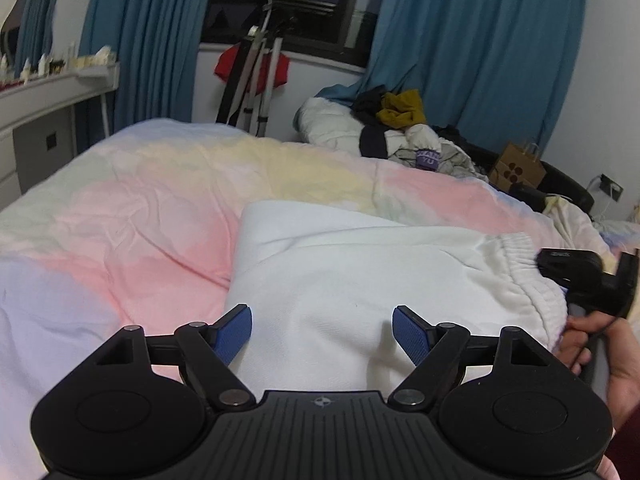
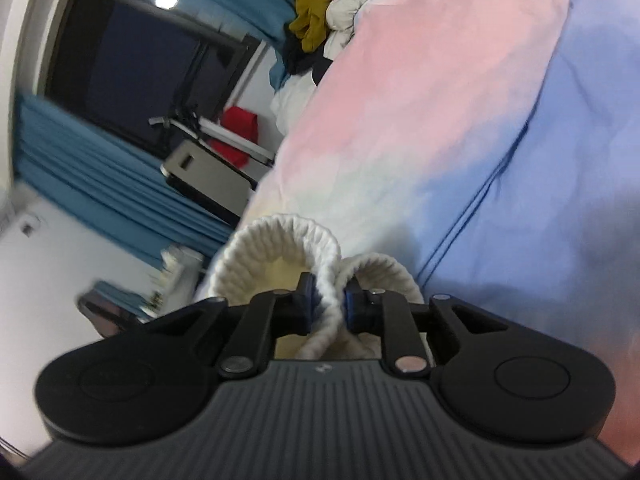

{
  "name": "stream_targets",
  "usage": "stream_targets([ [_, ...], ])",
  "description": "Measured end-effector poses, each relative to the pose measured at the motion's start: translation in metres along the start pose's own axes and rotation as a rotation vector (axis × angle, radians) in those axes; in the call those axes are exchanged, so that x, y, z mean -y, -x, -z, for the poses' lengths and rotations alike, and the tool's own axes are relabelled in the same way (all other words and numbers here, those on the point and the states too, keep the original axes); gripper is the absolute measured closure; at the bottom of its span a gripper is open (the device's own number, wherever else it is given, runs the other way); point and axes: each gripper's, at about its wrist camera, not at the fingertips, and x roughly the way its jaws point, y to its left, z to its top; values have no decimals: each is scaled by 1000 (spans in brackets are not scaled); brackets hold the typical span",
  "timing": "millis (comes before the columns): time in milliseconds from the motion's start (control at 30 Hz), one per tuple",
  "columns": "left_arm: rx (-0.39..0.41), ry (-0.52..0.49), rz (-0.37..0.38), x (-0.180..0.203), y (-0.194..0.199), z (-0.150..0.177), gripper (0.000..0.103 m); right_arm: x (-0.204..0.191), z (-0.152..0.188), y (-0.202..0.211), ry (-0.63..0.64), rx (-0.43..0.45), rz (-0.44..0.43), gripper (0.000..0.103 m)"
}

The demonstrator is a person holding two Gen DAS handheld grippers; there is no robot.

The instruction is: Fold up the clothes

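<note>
Right gripper [image 2: 327, 300]: clenched on the ribbed elastic band [image 2: 280, 236] of the white fleece garment [image 2: 360, 340]; the band bunches into two loops either side of the blue pads [image 2: 306, 300]. Its camera is rolled sideways, so the room looks tipped.
Right gripper from the left wrist view: a black body [image 1: 592, 276] at the garment's right edge, with the person's hand [image 1: 600, 344] below it; the fingers themselves are hidden there.
Left gripper [image 1: 322, 330]: released, jaws wide apart, hovering over the near part of the white cloth [image 1: 340, 264]; whether the blue pads [image 1: 236, 332] touch the fabric cannot be told.
Garment position: lying on the pastel duvet [image 1: 140, 208], near the front of the bed, right of centre.
Garment shape: a fairly tidy slab with a soft doubled edge on the left and far side, ribbed waistband [image 1: 520, 264] gathered at the right.
Done so far, by judgement: at least one fold looks made, since the cloth lies in layers with rounded edges.
Left to do, by judgement: the band end held by the right tongs is likely to be carried over or tucked, then the slab flattened.
Further work: a heap of unfolded clothes [image 1: 400, 120] sits at the far end of the bed, mustard and dark pieces on top, well apart from the white garment.
Overall progress: one item partway folded, the pile apparently untouched.
</note>
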Motion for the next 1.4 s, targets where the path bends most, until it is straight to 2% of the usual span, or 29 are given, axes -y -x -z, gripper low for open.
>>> stream_targets([
  [133, -7, 35, 16, -3, 3, -2, 24, -28, 12, 24, 115, 36, 48, 78],
  [400, 28, -42, -6, 15, 22, 2, 24, -82, 42, 97, 392, 104, 175, 78],
  [600, 53, -116, -5, 26, 45, 9, 23, -119, 76, 143, 595, 161, 137, 78],
  [867, 92, -162, -5, 35, 78, 17, 22, -157, 123, 161, 765, 154, 173, 78],
  [1033, 89, -153, -23, 32, 73, 18, 21, -159, 139, 147, 805, 122, 139, 78],
  [1167, 86, -114, -35, 22, 63, 14, 14, -146, 136, 128, 753, 36, 141, 78],
  [1333, 97, 34, -77, -9, 53, 2, 5, -136, 131, 127, 702, 20, 151, 78],
  [1400, 115, 112, -78, -23, 52, -2, 4, -129, 128, 130, 658, 24, 167, 65],
])
